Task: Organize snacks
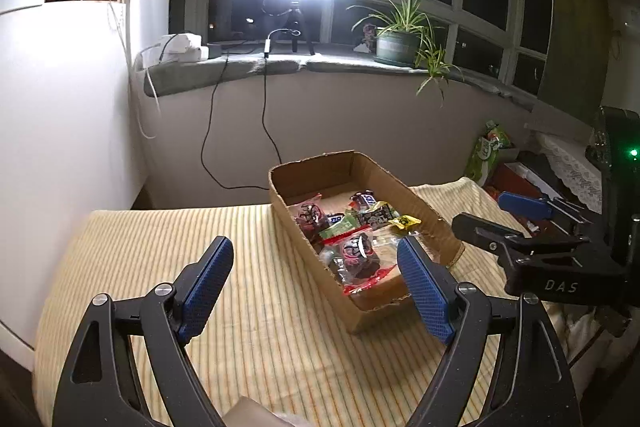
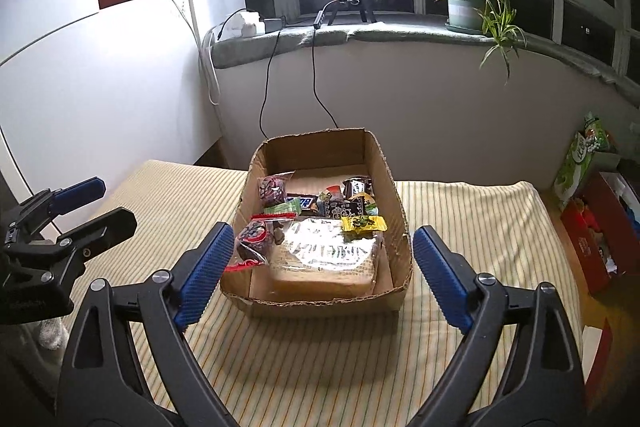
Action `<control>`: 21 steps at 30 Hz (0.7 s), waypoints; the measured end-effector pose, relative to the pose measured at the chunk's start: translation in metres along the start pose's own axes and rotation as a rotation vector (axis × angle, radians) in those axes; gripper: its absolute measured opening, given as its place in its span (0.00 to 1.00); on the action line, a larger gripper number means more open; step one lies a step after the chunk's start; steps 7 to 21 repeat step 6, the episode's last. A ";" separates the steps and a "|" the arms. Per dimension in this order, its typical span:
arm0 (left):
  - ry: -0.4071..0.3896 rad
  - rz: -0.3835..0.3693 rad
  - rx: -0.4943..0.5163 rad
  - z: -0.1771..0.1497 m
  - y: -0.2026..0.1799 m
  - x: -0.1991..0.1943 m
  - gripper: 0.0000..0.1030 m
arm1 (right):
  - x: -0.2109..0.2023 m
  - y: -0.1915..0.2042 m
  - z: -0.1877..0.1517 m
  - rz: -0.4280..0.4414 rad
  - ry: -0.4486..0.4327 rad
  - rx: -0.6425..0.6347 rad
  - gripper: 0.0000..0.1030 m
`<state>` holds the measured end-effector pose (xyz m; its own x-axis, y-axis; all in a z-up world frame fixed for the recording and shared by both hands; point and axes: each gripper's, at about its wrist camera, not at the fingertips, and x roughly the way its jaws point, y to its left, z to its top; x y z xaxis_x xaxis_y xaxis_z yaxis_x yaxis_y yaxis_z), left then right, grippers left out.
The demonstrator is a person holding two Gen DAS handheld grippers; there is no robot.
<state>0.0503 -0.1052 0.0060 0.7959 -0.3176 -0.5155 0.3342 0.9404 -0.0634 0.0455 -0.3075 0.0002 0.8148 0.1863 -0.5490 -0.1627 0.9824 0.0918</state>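
While both tools hang back from the cardboard box, looks near done. Left gripper: fingers spread wide, nothing between the pads, hovering over the striped worktop just short of the box's near-left corner. Right gripper: fingers equally wide, empty, lined up on the box's near wall, not touching it.

Snacks all in the box, as far as visible:
- large clear-wrapped flat pack at the near end, takes most of the floor there
- two red-edged bags of dark pieces, one near-left, one further back
- yellow wrapper on the flat pack's far edge
- small bars and candies bunched mid-box

Far end of the box bare. No loose snacks on the worktop in either view. Green bag and red carton sit off to the right, beyond the worktop edge; can't tell if in scope.

Judgement: collecting done. Left, if anything: tidying the pile inside, maybe shifting the box. Otherwise finished.
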 end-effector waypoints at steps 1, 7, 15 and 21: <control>-0.001 -0.003 0.002 0.000 0.000 0.000 0.82 | 0.000 0.000 0.000 -0.001 0.001 -0.001 0.90; 0.002 -0.003 0.001 -0.002 0.000 0.000 0.82 | 0.000 0.001 -0.001 -0.002 0.003 -0.001 0.90; 0.002 -0.003 0.001 -0.002 0.000 0.000 0.82 | 0.000 0.001 -0.001 -0.002 0.003 -0.001 0.90; 0.002 -0.003 0.001 -0.002 0.000 0.000 0.82 | 0.000 0.001 -0.001 -0.002 0.003 -0.001 0.90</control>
